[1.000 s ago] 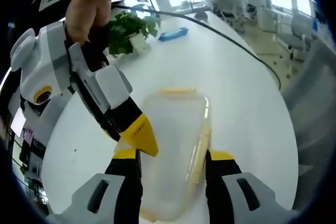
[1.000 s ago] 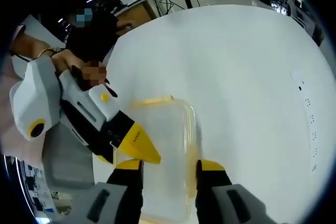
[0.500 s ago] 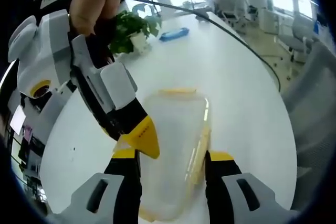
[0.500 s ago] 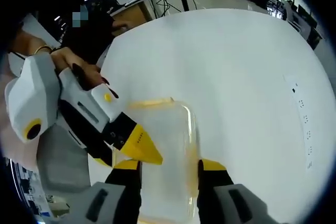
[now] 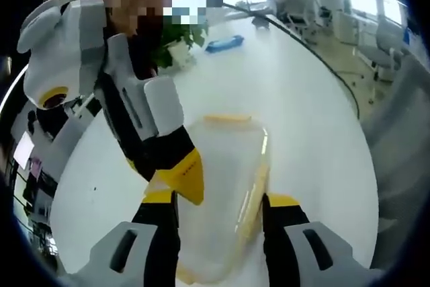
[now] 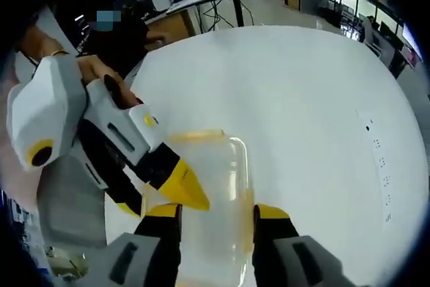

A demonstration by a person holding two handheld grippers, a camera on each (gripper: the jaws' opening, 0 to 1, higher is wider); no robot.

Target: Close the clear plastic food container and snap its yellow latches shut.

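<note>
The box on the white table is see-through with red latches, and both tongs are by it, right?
Not quite: the latches are yellow, not red, as the left gripper view shows. The box is see-through, on the white table, with the left tongs and the right tongs by it.

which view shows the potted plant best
The left gripper view: the potted plant stands on the white table beyond the clear container, partly behind the right claw. The right gripper view looks across other parts of the table.

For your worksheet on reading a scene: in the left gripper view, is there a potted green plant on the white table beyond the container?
Yes, a leafy green plant in a white pot stands on the white table, beyond the clear container.
</note>
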